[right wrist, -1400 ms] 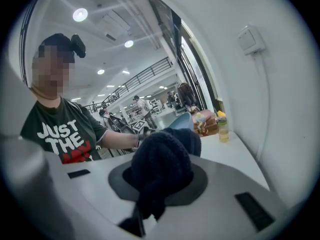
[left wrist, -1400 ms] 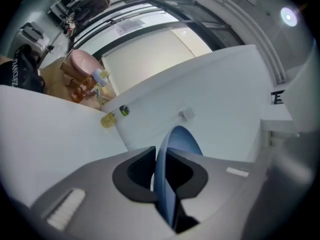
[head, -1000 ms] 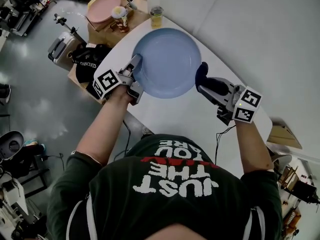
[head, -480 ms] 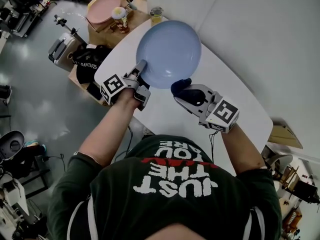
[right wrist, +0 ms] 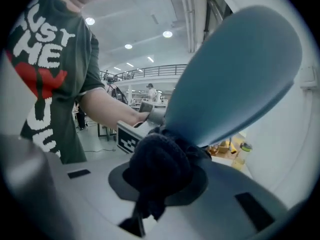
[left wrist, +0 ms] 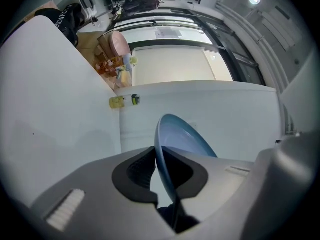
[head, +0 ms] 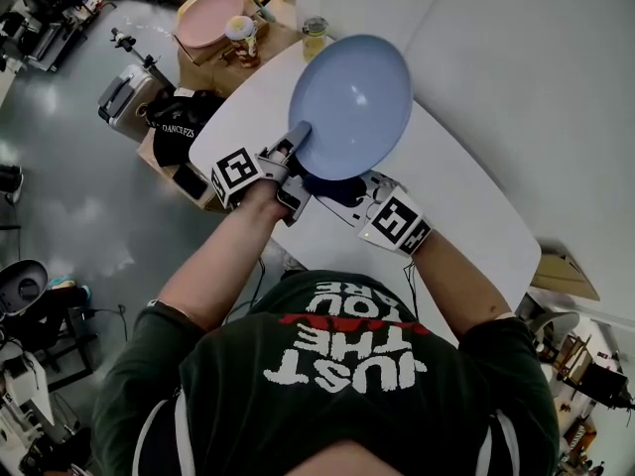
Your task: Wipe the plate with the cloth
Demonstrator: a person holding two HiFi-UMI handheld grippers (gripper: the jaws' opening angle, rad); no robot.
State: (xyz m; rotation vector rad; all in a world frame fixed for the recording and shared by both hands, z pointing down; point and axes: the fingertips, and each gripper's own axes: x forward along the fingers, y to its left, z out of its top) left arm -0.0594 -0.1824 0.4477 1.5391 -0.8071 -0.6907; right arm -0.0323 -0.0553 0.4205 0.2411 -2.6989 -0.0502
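The jaws of my left gripper (left wrist: 162, 173) are almost together and pinch the thin rim of the blue plate (head: 352, 102); the plate is lifted from the desk (head: 466, 226) and stands tilted, with its hollow face toward the head camera. The jaws of my right gripper (right wrist: 160, 186) are pinching the dark cloth (right wrist: 159, 159), bunched into a ball; the ball sits at the lower back side of the plate, close beside the left gripper, and seems to touch it there. I judge that the wiping of the underside is just starting; the next move calls for a sweep of the cloth across the back toward the far rim, while the left grip stays firm, because a plate held by one edge can pivot under the push. A small jar (head: 313, 36) stands near the far rim of the plate, and the desk edge runs just under the left gripper; the bare desk on my right side gives more room.
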